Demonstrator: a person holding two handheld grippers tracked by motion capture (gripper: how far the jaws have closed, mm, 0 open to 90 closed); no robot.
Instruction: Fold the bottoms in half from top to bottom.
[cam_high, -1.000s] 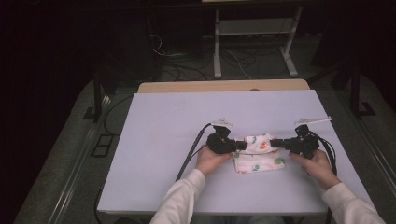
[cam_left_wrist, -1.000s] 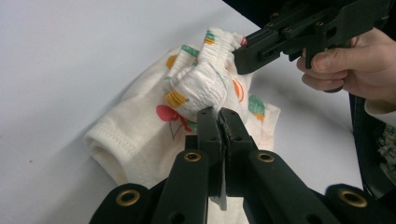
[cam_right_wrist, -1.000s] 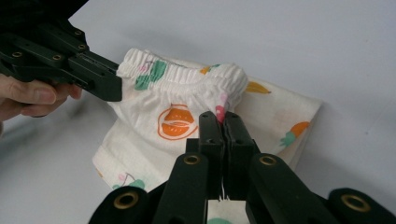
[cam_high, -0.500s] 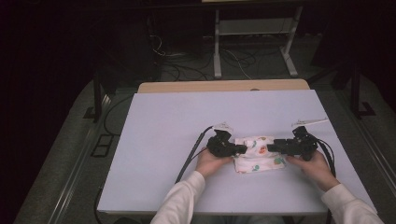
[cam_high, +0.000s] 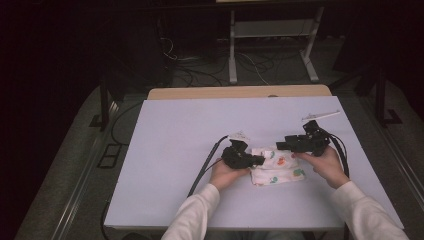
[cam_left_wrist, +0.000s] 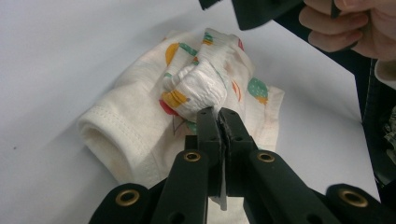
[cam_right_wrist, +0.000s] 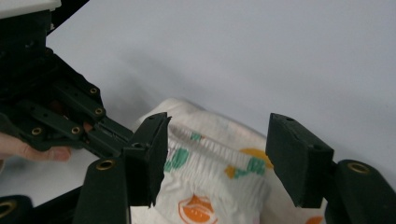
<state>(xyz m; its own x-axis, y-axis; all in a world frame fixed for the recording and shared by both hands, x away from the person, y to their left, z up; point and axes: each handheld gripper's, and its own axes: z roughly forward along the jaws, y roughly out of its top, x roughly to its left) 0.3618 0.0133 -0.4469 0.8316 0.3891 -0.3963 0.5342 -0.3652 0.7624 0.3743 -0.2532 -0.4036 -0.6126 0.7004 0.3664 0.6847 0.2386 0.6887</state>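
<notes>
On the white table (cam_high: 165, 150), near its front edge, the folded printed garment (cam_high: 277, 167): left gripper (cam_high: 257, 160) pinches its bunched waistband; right gripper (cam_high: 281, 146) — jaws just opened, empty — hangs above. A left-hand tug could undo the fold.

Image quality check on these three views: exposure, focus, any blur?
High view: dim, room black, only the table lit, cloth small but readable. Left gripper view: bright and sharp on the cloth, near jaws soft. Right gripper view: even light, near jaws slightly soft.

left gripper (cam_high: 259, 160) – jaws pinched shut | right gripper (cam_high: 281, 146) – jaws just opened, parted
</notes>
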